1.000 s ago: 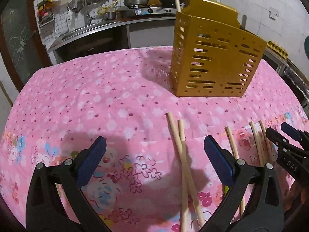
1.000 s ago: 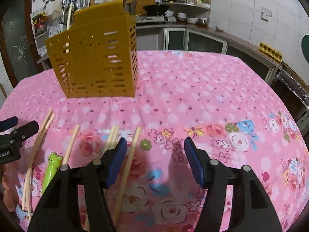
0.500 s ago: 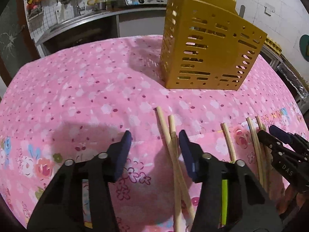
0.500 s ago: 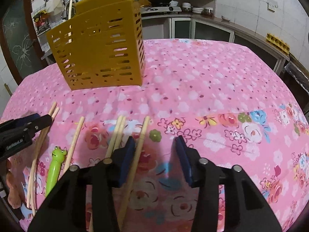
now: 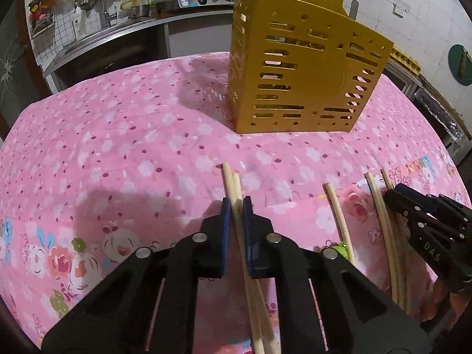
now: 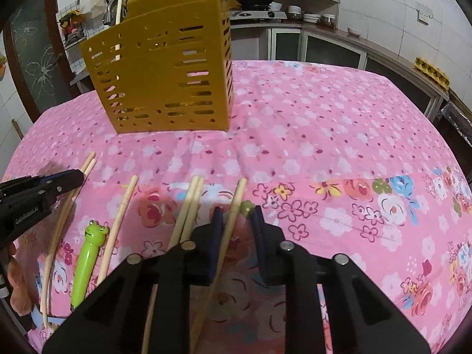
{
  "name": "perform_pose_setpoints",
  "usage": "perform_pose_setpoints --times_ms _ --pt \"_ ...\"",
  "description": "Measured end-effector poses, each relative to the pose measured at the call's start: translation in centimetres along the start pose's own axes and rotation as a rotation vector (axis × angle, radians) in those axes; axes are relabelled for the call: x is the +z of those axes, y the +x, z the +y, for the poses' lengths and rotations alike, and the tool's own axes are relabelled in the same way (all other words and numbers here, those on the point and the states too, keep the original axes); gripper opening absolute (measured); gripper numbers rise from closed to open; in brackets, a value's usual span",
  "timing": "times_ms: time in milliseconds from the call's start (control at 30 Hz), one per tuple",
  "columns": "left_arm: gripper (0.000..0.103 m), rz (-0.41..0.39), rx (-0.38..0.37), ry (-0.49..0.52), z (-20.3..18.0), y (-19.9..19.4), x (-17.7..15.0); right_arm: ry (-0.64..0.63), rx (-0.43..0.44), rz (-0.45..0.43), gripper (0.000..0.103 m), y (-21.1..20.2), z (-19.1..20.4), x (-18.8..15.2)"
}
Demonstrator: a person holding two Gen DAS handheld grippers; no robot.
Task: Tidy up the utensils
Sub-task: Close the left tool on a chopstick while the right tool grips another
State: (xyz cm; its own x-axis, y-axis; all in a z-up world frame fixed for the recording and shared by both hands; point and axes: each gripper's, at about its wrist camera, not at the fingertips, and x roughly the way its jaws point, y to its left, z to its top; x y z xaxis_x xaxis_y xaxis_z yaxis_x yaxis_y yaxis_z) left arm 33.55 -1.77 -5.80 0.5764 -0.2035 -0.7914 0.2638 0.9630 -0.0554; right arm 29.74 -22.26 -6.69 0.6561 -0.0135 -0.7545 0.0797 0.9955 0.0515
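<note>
Here the left tool is clenched on a pair of chopsticks, while the right tool is closing around a single chopstick, not yet pinching it.

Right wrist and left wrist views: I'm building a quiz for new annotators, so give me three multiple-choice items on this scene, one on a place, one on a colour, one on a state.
1. Where does the slotted utensil holder stand?
A. on the pink tablecloth
B. on the kitchen counter
C. in a gripper

2. What colour is the frog-headed utensil?
A. red
B. green
C. black

3. What is between the left gripper pads?
A. nothing
B. the frog-headed utensil
C. a pair of chopsticks

Key: 1 A, its base rests on the cloth; 2 B, bright green handle and head; 3 C, the blue pads pinch two wooden sticks.
</note>
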Motion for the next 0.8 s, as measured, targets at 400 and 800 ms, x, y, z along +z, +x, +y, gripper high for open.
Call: perform_pose_setpoints --times_ms 400,800 --pt "0.007 -0.001 0.020 0.006 -0.6 0.3 -0.1 0.056 -0.056 0.015 0.020 0.5 0.4 0.5" --pt "0.004 -0.054 0.004 -0.012 -0.6 -1.7 0.0 0.144 0.061 0.022 0.006 0.5 -1.8 1.1"
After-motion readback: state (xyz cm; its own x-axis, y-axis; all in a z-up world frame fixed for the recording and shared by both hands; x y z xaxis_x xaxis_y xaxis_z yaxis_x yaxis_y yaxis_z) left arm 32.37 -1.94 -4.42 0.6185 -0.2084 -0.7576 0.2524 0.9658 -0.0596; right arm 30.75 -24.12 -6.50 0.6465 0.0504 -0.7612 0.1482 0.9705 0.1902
